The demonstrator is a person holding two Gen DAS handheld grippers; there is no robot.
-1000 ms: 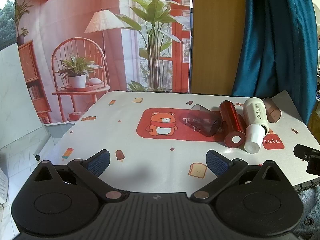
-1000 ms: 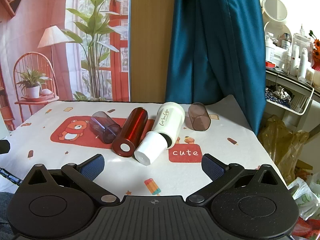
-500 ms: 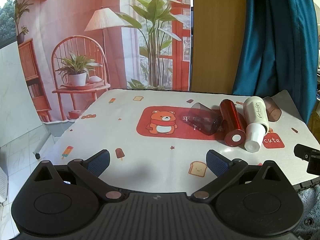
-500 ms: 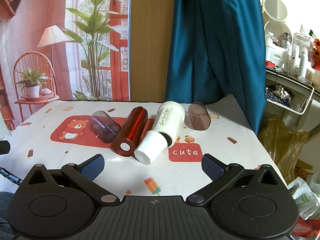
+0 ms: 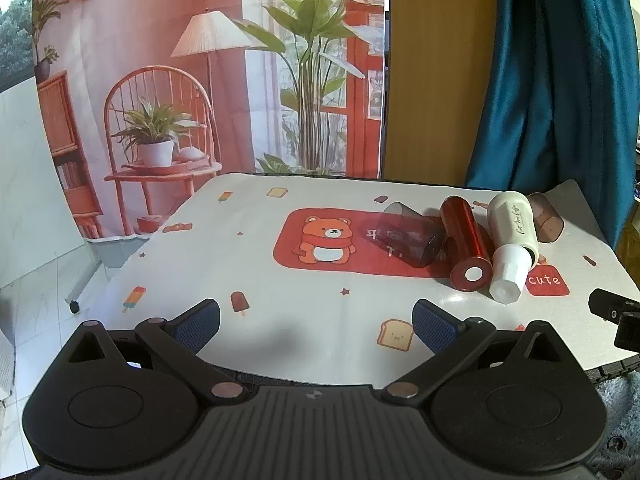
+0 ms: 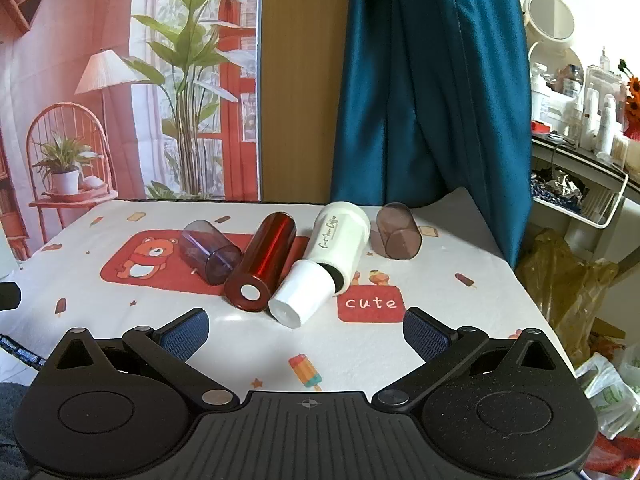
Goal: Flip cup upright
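Right wrist view: four cups lie on their sides on the table (image 6: 440, 280), beside a red patch reading "cute" (image 6: 371, 303). White cup (image 6: 340, 236) carries unreadable script. Right claw (image 6: 306, 330) and left claw (image 5: 316, 320) gape wide, empty.

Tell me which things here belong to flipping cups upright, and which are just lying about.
Job:
purple cup, on its side
red cup, on its side
white cup, on its side
brown cup, on its side
left claw, open
right claw, open

Lying about:
mirror
bottles on a shelf
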